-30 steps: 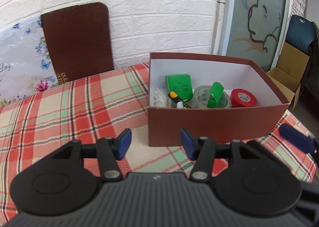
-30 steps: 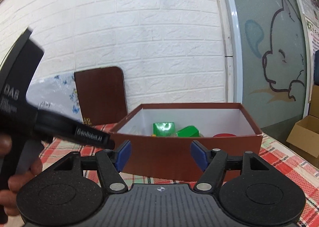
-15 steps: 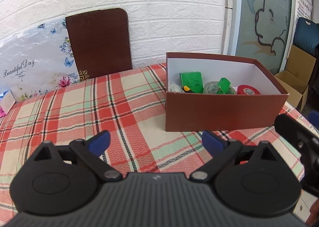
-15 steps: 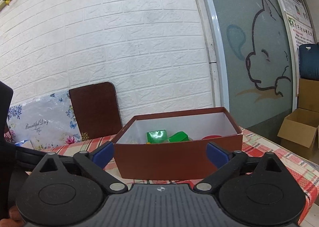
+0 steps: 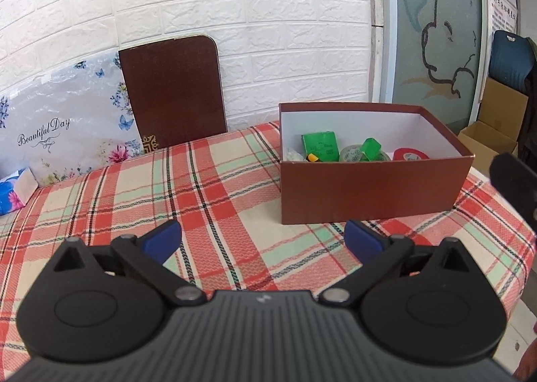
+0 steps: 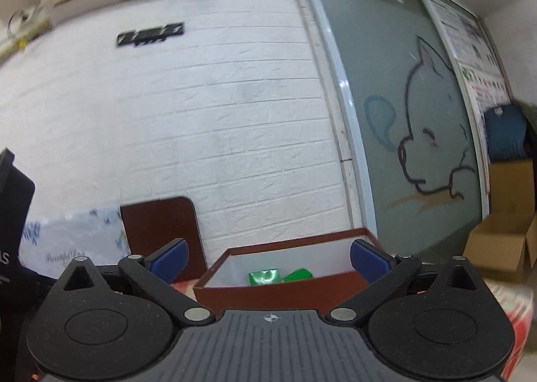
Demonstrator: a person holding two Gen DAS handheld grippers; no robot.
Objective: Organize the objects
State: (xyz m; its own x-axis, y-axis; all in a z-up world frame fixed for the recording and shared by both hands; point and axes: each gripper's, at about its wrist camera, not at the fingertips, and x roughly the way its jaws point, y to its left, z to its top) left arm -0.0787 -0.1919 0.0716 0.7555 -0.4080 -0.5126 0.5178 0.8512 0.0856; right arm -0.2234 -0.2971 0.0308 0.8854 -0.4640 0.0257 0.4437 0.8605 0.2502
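- Brown box (image 5: 369, 194) is seen on the checked table (image 5: 201, 200), ahead and right of the left claw (image 5: 263, 237); jaws just spread wide, nothing between.
- Right claw (image 6: 268, 259), likewise just spread and empty, is held short of the box's near wall.
- Green packets (image 5: 320, 147) and red tape roll (image 5: 411, 155) are lying inside.

Box (image 5: 369, 194) on table (image 5: 208, 187); tape roll (image 5: 410, 155) inside

Brown cardboard box (image 5: 369, 194): near wall hides the lower parts of its contents. Small white object (image 5: 294, 155) in its left corner, too small to identify. Right wrist view blurred; checked tabletop (image 6: 513, 301) mostly hidden.
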